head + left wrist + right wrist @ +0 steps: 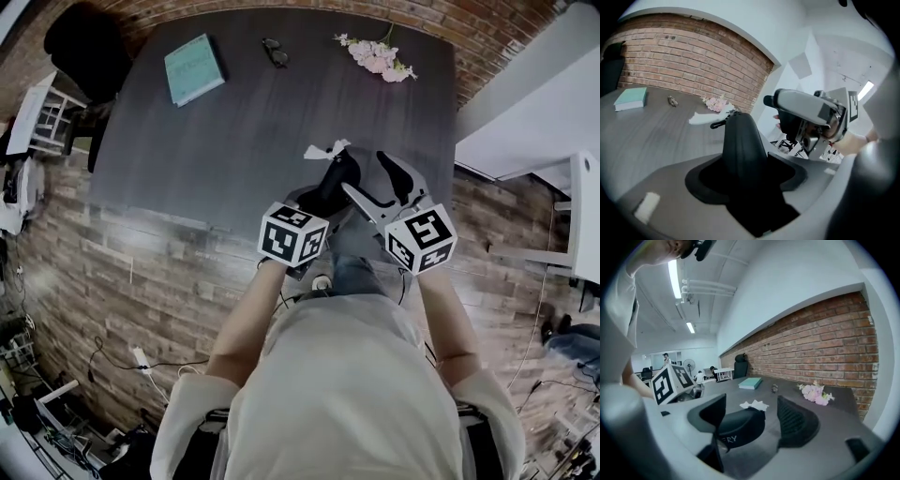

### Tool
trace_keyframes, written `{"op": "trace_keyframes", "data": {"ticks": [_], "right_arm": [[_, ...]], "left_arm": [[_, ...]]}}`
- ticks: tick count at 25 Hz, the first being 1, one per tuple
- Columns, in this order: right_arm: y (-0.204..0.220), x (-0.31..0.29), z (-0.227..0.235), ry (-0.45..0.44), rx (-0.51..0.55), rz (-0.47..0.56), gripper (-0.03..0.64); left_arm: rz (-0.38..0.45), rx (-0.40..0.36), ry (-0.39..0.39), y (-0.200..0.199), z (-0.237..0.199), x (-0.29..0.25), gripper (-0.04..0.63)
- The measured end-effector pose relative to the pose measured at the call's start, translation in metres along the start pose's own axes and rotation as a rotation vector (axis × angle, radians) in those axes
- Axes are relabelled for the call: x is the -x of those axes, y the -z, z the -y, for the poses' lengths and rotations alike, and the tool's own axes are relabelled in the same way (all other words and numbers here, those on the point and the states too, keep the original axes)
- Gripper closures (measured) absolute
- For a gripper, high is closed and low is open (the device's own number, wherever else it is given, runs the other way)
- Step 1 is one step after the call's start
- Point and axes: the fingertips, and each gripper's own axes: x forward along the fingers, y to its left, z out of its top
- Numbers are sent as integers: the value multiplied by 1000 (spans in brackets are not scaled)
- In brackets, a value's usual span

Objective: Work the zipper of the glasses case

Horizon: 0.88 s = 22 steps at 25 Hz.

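Clamping the glasses case (740,427) endwise above the table's (234,141) near edge, the left gripper (330,190) steadies it, zipper pull (717,124) pointing away. The right gripper (382,186), its 2 jaws spread, straddles the case, probably to reach that pull.

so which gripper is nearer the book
Left. The book lies far back on the left. The left gripper, shut on the case, is at the table's near edge, to the book's right; the right gripper is further right still.
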Motion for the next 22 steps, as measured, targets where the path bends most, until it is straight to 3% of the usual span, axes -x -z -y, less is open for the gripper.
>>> {"op": "trace_keyframes", "data": {"ticks": [6, 13, 16, 18, 22], "right_arm": [[-10, -2, -52, -91, 133, -111, 284], [10, -17, -112, -169, 345, -322, 327], [31, -21, -134, -225, 463, -462, 344], [41, -20, -141, -230, 551, -538, 397], [45, -17, -148, -194, 638, -581, 583]], "left_arm": [[7, -80, -35, 25, 35, 40, 321], [-6, -178, -66, 57, 70, 74, 321], [-10, -202, -70, 69, 82, 85, 321], [-14, -216, -74, 76, 89, 89, 321], [-14, -217, -89, 85, 92, 97, 321]]}}
